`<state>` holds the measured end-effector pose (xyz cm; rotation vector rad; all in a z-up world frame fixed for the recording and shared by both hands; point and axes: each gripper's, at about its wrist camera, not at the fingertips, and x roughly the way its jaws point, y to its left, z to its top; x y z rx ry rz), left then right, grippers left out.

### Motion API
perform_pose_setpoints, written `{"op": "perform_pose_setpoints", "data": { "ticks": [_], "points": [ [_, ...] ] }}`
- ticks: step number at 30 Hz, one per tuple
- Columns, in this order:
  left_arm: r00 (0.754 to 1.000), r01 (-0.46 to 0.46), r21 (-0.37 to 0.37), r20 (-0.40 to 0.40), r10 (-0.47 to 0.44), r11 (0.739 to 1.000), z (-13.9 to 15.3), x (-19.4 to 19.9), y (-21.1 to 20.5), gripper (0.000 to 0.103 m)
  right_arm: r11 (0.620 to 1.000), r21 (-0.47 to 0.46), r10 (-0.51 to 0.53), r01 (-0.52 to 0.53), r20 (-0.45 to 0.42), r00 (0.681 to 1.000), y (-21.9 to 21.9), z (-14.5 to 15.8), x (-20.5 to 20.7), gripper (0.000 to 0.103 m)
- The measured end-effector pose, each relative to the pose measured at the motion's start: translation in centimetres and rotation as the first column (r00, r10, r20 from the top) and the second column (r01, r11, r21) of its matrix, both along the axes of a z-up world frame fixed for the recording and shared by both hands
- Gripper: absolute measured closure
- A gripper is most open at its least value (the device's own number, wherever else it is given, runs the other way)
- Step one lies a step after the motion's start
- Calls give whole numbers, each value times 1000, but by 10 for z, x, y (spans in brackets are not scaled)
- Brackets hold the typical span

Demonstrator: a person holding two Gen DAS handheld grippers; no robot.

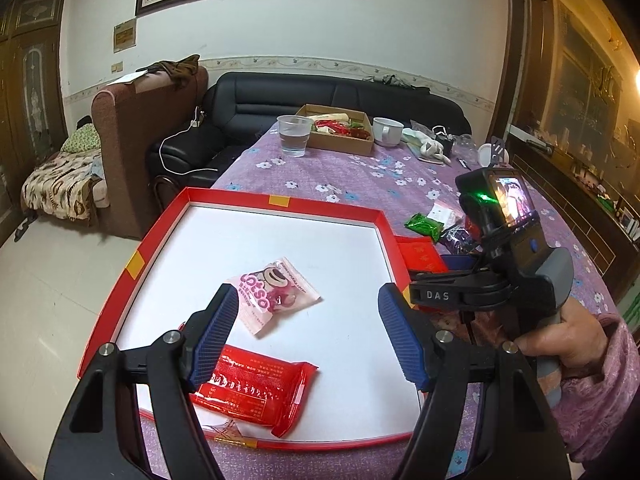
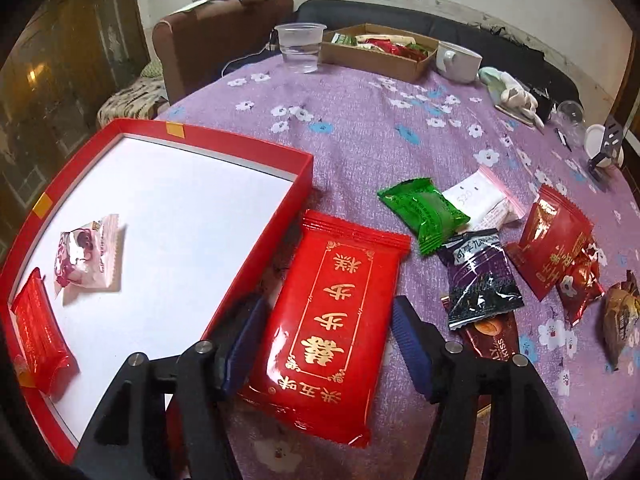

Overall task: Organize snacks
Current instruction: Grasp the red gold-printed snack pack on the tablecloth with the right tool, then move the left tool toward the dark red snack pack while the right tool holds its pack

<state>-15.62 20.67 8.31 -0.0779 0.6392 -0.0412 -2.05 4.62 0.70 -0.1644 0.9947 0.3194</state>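
Two snacks already lie in the red tray (image 2: pixel 256 236): a pink Lotso packet (image 1: pixel 276 292) near the middle of its white floor and a red wrapped bar (image 1: pixel 256 392) at the near edge. Most of the others sit loose on the purple counter (image 2: pixel 360 120) to the tray's right, among them a green packet (image 2: pixel 424 212), a dark purple packet (image 2: pixel 480 280) and a smaller red packet (image 2: pixel 552 240).

Next in line, as I judge it, is the large red packet (image 2: pixel 332 328) with gold lettering, lying flat on the counter just beside the tray's right wall. Its long axis runs away from the right claw (image 2: pixel 328 344), near end toward the camera, far crimped end pointing up the counter and leaning slightly right. The right claw stands wide, one finger on each long side of the packet, not yet closed on it.

It looks light, with a glossy, probably slippery film over a soft filling that could crush. A hold across the narrow width, near the middle, with gentle pressure should suit it best.

The left claw (image 1: pixel 308 336) hangs wide over the tray, holding nothing.
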Motion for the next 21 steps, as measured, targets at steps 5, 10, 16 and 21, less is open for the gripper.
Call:
{"op": "perform_pose_setpoints", "data": {
  "ticks": [5, 10, 16, 21],
  "points": [
    [1000, 17, -11, 1, -17, 1000, 2, -1, -6, 31, 1000, 8, 21, -21, 0, 1000, -12, 2, -10, 52],
    [996, 87, -23, -26, -88, 996, 2, 5, -31, 31, 997, 31, 75, -75, -8, 997, -43, 2, -36, 52],
    [973, 211, -53, -79, -215, 976, 3, 24, -90, 31, 999, 9, 47, -47, 1, 999, -119, 2, -75, 52],
    [951, 255, -97, -155, -268, 962, -4, 57, -142, 31, 996, -12, -91, 92, 23, 996, -187, 2, -87, 52]
  ]
}}
